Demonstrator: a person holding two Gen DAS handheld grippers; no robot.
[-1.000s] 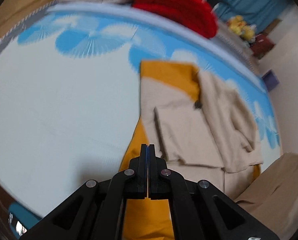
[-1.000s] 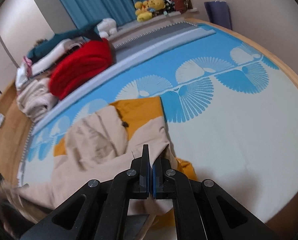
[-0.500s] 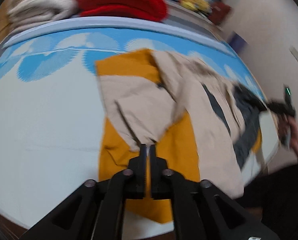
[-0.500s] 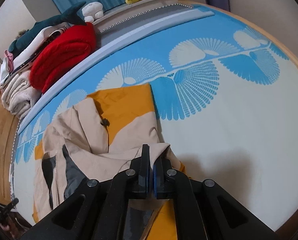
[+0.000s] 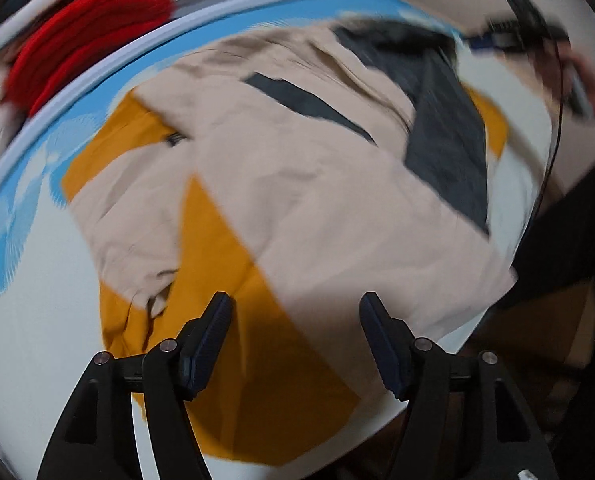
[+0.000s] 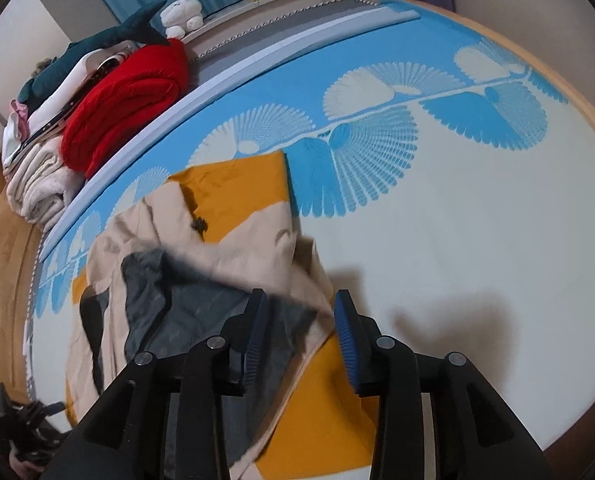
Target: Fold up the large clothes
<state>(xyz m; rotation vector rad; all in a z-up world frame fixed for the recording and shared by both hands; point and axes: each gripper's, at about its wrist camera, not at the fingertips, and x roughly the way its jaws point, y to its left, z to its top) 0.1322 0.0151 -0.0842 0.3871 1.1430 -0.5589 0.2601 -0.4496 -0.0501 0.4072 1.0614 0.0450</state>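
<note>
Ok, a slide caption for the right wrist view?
Right gripper, jaws just opening, above the beige-and-orange jacket spread on the blue-patterned bed cover.

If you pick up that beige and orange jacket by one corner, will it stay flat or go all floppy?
Probably floppy: the jacket already lies in soft wrinkled folds. It likely drapes and unfolds when lifted, since one flap has fallen open to the dark lining. It looks smooth, so maybe slippery.
</note>
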